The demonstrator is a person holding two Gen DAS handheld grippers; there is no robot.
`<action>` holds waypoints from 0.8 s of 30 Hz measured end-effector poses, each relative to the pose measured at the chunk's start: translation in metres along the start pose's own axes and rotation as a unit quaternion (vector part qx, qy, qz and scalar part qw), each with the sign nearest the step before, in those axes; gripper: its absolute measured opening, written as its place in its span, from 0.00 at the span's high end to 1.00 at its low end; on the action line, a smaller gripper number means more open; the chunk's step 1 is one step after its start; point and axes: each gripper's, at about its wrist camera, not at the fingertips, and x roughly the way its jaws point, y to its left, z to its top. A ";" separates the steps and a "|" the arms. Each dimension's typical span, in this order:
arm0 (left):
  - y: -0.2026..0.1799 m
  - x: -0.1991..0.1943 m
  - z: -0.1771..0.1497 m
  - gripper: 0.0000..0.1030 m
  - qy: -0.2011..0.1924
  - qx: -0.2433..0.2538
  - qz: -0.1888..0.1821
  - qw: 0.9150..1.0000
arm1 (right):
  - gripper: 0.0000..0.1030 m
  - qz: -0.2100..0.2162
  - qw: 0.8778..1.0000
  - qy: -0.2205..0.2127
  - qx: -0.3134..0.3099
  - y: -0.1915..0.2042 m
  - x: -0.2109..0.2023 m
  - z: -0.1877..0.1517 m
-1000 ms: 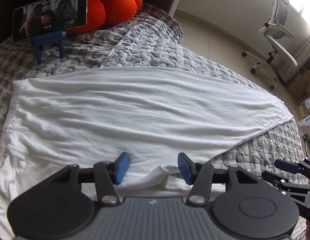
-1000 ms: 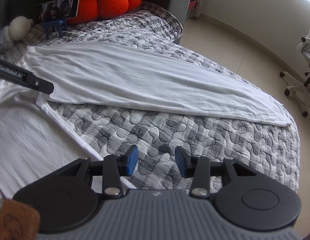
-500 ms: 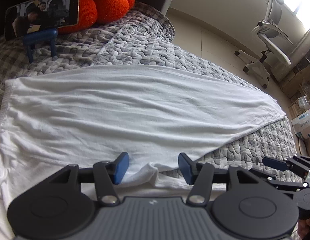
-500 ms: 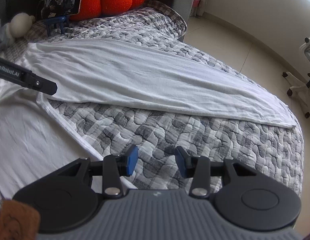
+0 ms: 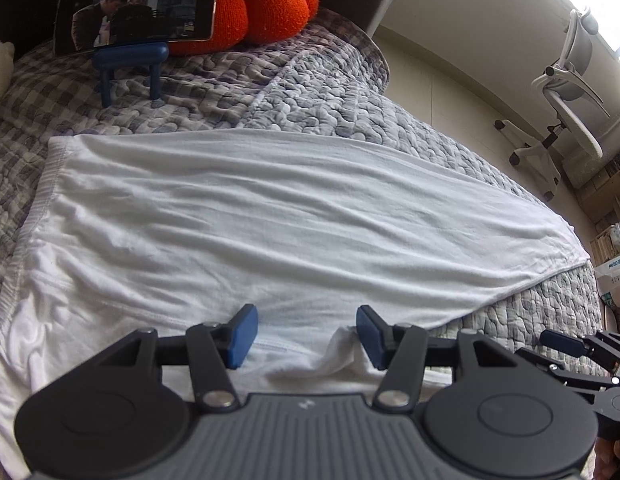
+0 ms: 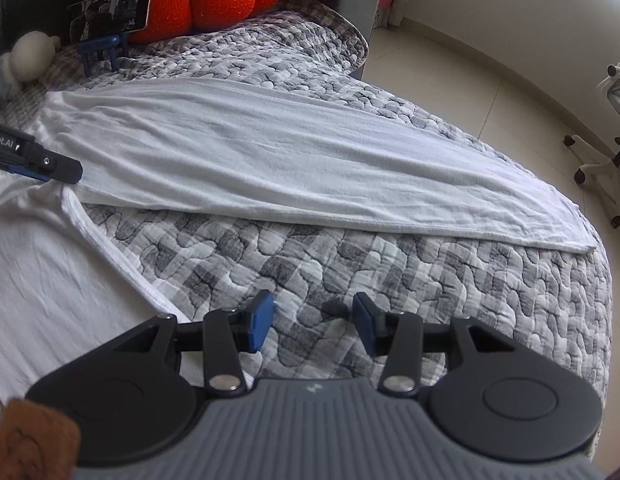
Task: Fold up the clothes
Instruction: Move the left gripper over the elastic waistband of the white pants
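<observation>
Since a second ago the left gripper (image 5: 304,336) has edged farther onto the white garment (image 5: 294,224), bringing the phone (image 5: 136,12) on its blue stand nearer in its view. "bot.AI" reads on its side in the right view. It hangs low, fingers wide apart, a bunched fold beside the right pad (image 5: 368,334), nothing clamped. The right gripper (image 6: 312,322) hovers open and empty over the grey quilted bedcover (image 6: 430,280), near the bed's front edge. One garment half lies folded across the bed's middle.
</observation>
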 end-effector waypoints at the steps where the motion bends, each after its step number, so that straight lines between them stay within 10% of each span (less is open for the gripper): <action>1: 0.001 0.000 0.000 0.46 0.000 -0.003 0.001 1.000 | 0.54 0.001 1.000 -0.002 0.002 -0.001 -0.001 0.000; 24: 0.036 -0.003 0.009 0.45 0.002 -0.044 0.004 0.999 | 0.54 0.009 1.000 -0.001 0.005 0.001 0.002 0.005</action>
